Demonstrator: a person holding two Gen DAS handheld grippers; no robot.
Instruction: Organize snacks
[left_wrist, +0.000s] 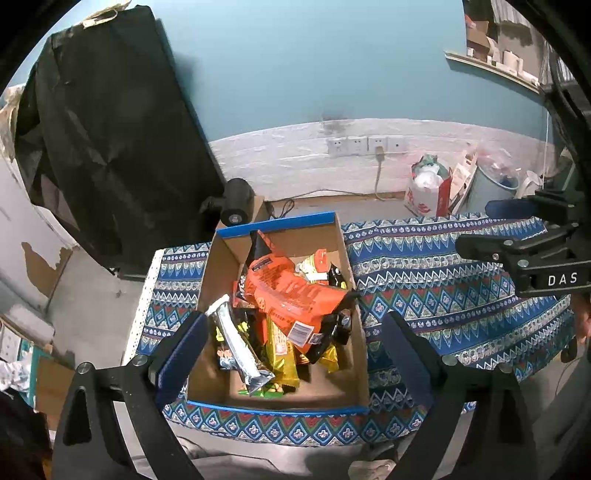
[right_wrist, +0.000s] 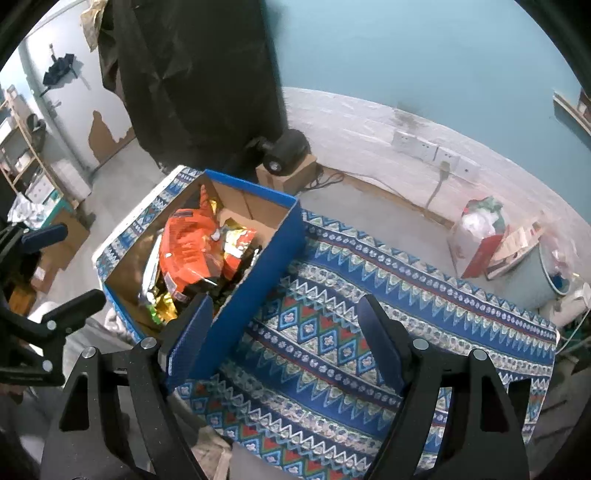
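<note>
A blue-edged cardboard box (left_wrist: 354, 369) stands on a patterned cloth (left_wrist: 443, 295) and holds several snack packets. A large orange bag (left_wrist: 291, 291) lies on top, with a silver packet (left_wrist: 236, 343) and yellow packets (left_wrist: 284, 354) beside it. My left gripper (left_wrist: 291, 350) is open and empty, hovering above the box. My right gripper (right_wrist: 284, 332) is open and empty over the cloth, just right of the box (right_wrist: 258, 277); the orange bag (right_wrist: 188, 251) shows inside. The right gripper also shows at the right edge of the left wrist view (left_wrist: 517, 236).
A black-draped stand (left_wrist: 110, 140) rises behind the box at the left. A small black device (left_wrist: 236, 203) sits on a carton behind the box. Bags and a bin (left_wrist: 491, 181) stand by the wall at the right. Wall sockets (left_wrist: 365, 146) with a cable.
</note>
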